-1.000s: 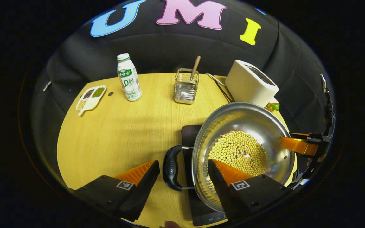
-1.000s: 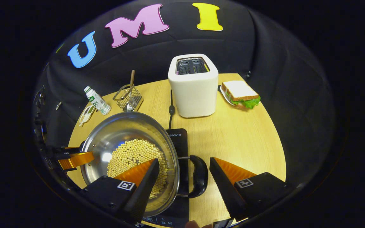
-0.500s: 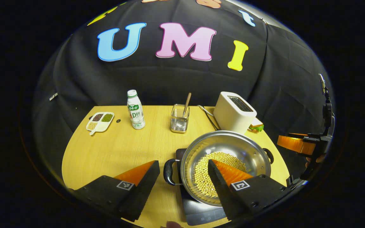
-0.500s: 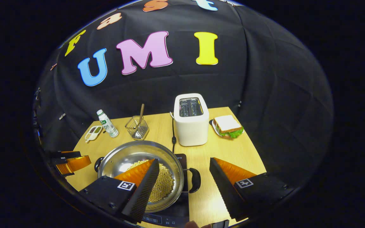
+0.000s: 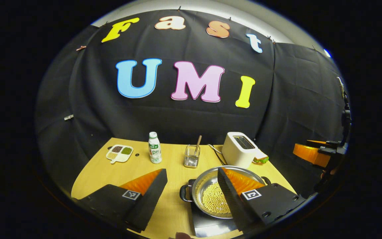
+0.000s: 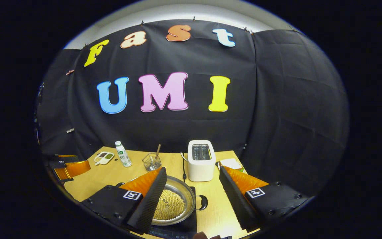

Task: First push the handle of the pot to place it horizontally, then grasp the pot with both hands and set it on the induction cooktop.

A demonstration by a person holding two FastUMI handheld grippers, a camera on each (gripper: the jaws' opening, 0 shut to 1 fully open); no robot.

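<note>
**Pot sits on the cooktop, both grippers apart and clear**

Left gripper view: the left gripper (image 5: pixel 191 186) has its two fingers spread wide, gripping nothing, above the round wooden table (image 5: pixel 118 171). The shiny steel pot with yellow beans inside (image 5: pixel 216 199) rests on the flat black induction cooktop (image 5: pixel 207 224), its dark side handle (image 5: pixel 185 193) pointing sideways toward the gap between the fingers. Behind it stand a wire utensil holder with a wooden stick (image 5: pixel 191 156), a white plastic bottle with a green label (image 5: pixel 154 152), a white divided dish of beans (image 5: pixel 119 153) and a white toaster (image 5: pixel 240 153). The right gripper (image 5: pixel 313 153) hangs off the table's edge.

Right gripper view: the right gripper (image 6: pixel 192 191) is likewise spread open and empty, raised above the table. The pot (image 6: pixel 174 204) sits on the cooktop (image 6: pixel 192 224), its other black handle (image 6: pixel 203 202) level, between the fingers but well below them. The toaster (image 6: pixel 201 164) stands just behind, and the left gripper (image 6: pixel 68 166) shows at the table's far side.
</note>
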